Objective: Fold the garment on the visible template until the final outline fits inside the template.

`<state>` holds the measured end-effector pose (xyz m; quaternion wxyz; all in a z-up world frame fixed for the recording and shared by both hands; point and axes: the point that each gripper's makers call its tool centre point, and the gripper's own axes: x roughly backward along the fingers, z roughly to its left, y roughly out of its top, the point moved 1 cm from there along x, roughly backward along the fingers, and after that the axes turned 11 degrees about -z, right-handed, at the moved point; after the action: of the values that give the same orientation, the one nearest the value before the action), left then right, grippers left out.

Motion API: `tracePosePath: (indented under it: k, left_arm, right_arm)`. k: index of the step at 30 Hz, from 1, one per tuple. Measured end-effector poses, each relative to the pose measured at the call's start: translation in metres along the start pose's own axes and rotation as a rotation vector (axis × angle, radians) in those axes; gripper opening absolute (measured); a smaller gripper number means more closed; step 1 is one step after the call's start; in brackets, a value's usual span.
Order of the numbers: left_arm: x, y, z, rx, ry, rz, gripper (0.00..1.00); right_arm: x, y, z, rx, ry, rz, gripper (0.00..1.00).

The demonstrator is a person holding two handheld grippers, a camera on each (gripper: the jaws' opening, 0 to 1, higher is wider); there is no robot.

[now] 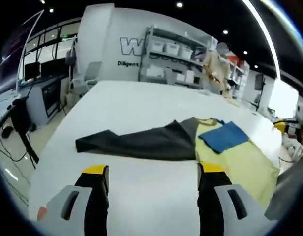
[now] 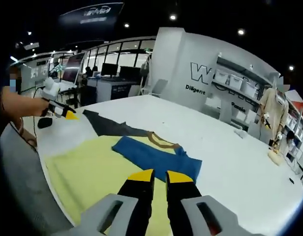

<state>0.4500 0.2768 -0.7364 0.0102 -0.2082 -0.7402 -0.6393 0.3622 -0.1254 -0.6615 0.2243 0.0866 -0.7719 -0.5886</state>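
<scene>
Blue garment (image 2: 156, 156) overlaps yellow template (image 2: 90, 169) — white table (image 2: 230, 162) beyond lies open.

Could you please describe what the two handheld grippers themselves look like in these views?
Both look alike. The left gripper has two black jaws capped with yellow tips, rising from light grey housings with dark slots; a small orange-red spot marks its left housing. The right gripper has the same black jaws, yellow tips and grey slotted housings. No cables or sleeves can be made out on either.
</scene>
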Motion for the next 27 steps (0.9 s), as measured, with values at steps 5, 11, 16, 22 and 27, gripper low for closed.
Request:
tracePosePath:
  k: [5, 11, 16, 22, 27]
  left_arm:
    - [-0.012, 0.002, 0.023, 0.064, 0.048, -0.005, 0.68]
    - [-0.024, 0.004, 0.055, 0.16, 0.128, -0.025, 0.67]
    - [-0.031, 0.006, 0.065, 0.2, 0.148, -0.046, 0.67]
    - [-0.042, 0.011, 0.074, 0.272, 0.177, -0.086, 0.65]
    - [-0.056, 0.011, 0.089, 0.325, 0.194, -0.106, 0.65]
  right_arm:
    - [0.022, -0.003, 0.018, 0.007, 0.014, 0.005, 0.03]
    - [0.037, 0.006, 0.034, 0.019, 0.02, -0.027, 0.02]
    - [0.045, 0.008, 0.053, 0.072, 0.034, -0.041, 0.0]
    - [0.048, 0.006, 0.059, 0.138, 0.041, -0.042, 0.0]
    - [0.048, 0.005, 0.061, 0.173, 0.042, -0.035, 0.0]
